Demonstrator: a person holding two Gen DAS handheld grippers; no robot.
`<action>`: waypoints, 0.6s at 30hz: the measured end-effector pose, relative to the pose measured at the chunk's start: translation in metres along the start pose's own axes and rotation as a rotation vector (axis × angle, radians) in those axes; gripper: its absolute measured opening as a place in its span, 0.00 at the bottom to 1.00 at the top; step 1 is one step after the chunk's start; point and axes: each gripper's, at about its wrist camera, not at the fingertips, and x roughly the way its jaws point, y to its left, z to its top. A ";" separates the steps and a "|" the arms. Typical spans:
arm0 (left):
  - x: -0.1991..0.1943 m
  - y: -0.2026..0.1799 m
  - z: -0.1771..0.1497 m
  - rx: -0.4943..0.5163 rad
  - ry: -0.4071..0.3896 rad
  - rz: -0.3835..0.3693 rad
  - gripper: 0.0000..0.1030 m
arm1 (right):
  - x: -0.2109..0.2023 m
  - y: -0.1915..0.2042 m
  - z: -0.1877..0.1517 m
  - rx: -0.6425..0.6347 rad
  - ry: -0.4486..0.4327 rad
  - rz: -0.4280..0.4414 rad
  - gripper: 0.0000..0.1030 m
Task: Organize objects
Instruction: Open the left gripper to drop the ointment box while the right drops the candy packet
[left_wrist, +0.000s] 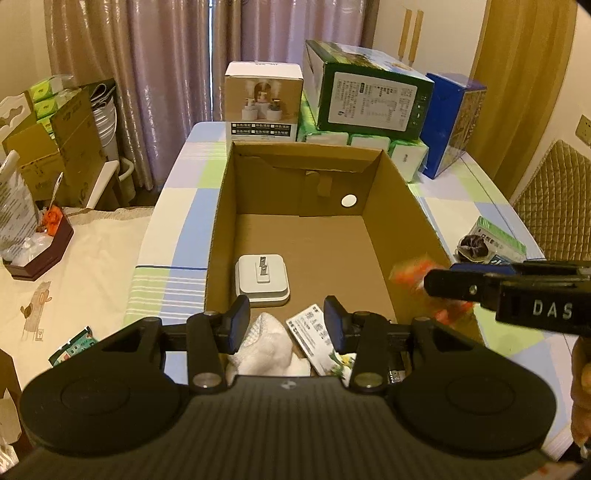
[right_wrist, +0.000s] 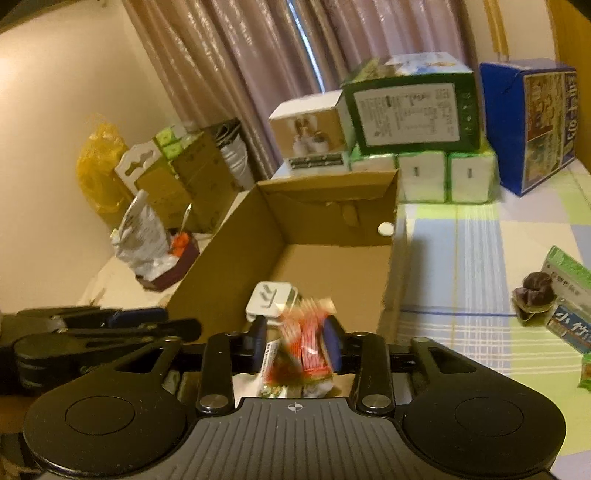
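1. Your right gripper (right_wrist: 298, 341): clamped on an orange-and-white packet (right_wrist: 306, 347), blurred, held over the near end of the cardboard box (left_wrist: 402, 206). In the left wrist view the packet sits by the box's right wall.
2. Your left gripper (left_wrist: 287, 325): fingers apart, nothing btwn them, hovering over the box's near edge.
3. Box contents: white plug adapter (left_wrist: 262, 278) w/ prongs up on the floor; white cloth (left_wrist: 267, 345) and a printed card (left_wrist: 316, 338) at the near end, touching.
4. Checked tablecloth (right_wrist: 480, 258), right of box: dark scrunchie (right_wrist: 533, 291) on green-and-blue packs (right_wrist: 570, 295).
5. Behind box: stacked product boxes (left_wrist: 369, 99) on tissue packs (right_wrist: 443, 177).
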 end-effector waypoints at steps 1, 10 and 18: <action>-0.002 0.000 -0.001 -0.005 -0.001 0.001 0.37 | -0.002 0.000 0.001 0.005 -0.006 -0.001 0.36; -0.033 -0.009 -0.017 -0.045 -0.022 0.000 0.42 | -0.042 -0.004 -0.002 0.027 -0.035 -0.018 0.41; -0.071 -0.033 -0.033 -0.062 -0.042 -0.015 0.55 | -0.097 -0.006 -0.023 0.056 -0.078 -0.041 0.54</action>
